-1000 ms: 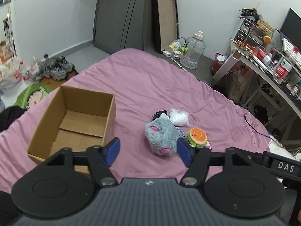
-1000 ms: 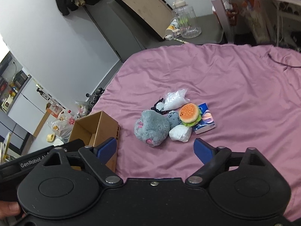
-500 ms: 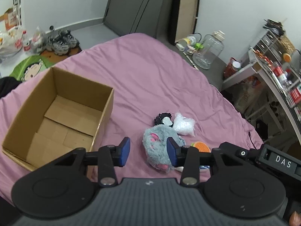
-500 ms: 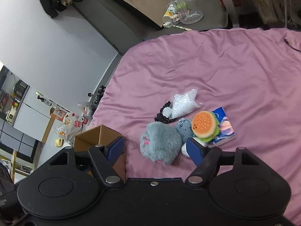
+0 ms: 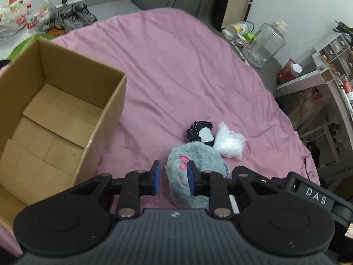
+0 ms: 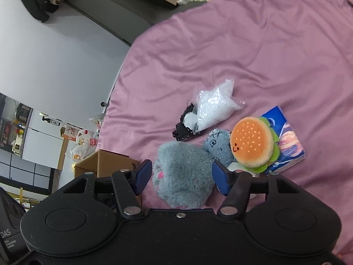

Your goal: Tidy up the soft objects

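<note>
A fluffy grey plush with pink paw marks lies on the pink bedsheet. My right gripper hangs over it, jaws closing, blue pads flanking its sides without visibly squeezing. My left gripper is also closing, and only the left edge of the grey plush lies between its pads. Beside the plush lie a burger plush, a small grey-blue sock toy, a white bag, a black lace piece and a blue tissue pack. An empty cardboard box stands to the left.
The bed ends at the far side, with a clear water jug on the floor beyond. Shelves and a desk crowd the right. Shoes and bags lie on the floor past the box. The right gripper's body sits close to the left one.
Both grippers have come down and forward onto the pile of toys, rolling a little, and both pairs of jaws have narrowed. The grey plush now sits between the pads.
</note>
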The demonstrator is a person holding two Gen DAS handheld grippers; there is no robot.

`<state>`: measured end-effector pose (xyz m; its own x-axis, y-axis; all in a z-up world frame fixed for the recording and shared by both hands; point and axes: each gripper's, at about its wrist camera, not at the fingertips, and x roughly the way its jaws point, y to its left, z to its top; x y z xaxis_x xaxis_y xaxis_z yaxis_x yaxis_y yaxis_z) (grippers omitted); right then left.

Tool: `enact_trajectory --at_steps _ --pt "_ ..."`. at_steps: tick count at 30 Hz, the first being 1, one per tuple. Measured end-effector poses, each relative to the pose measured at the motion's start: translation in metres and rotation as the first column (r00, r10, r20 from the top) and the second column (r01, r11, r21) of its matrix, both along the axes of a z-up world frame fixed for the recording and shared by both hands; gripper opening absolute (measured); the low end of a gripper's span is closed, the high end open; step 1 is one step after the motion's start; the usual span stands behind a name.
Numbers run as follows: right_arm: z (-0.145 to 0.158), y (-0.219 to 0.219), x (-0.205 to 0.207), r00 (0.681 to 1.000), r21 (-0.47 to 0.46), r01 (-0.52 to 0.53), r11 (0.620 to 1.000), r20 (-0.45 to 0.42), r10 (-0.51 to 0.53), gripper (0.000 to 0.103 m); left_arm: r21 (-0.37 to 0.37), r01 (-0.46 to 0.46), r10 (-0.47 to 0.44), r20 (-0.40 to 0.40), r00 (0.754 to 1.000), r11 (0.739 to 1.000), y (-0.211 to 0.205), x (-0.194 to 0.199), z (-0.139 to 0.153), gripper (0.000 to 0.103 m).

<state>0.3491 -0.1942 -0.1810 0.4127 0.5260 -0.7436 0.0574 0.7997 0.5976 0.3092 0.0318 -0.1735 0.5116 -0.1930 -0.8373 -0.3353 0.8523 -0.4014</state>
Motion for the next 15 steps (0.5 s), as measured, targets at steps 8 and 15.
enact_trajectory --at_steps 8,15 --pt "-0.025 0.008 0.016 0.999 0.0 -0.01 1.0 -0.037 0.01 0.061 -0.006 -0.003 0.003 -0.053 0.999 1.0 -0.001 0.019 -0.03 0.019" --pt "-0.038 0.012 0.025 0.998 0.019 0.01 1.0 -0.055 -0.009 0.055 -0.015 -0.006 0.005 -0.061 0.998 1.0 -0.008 0.024 -0.038 0.019"
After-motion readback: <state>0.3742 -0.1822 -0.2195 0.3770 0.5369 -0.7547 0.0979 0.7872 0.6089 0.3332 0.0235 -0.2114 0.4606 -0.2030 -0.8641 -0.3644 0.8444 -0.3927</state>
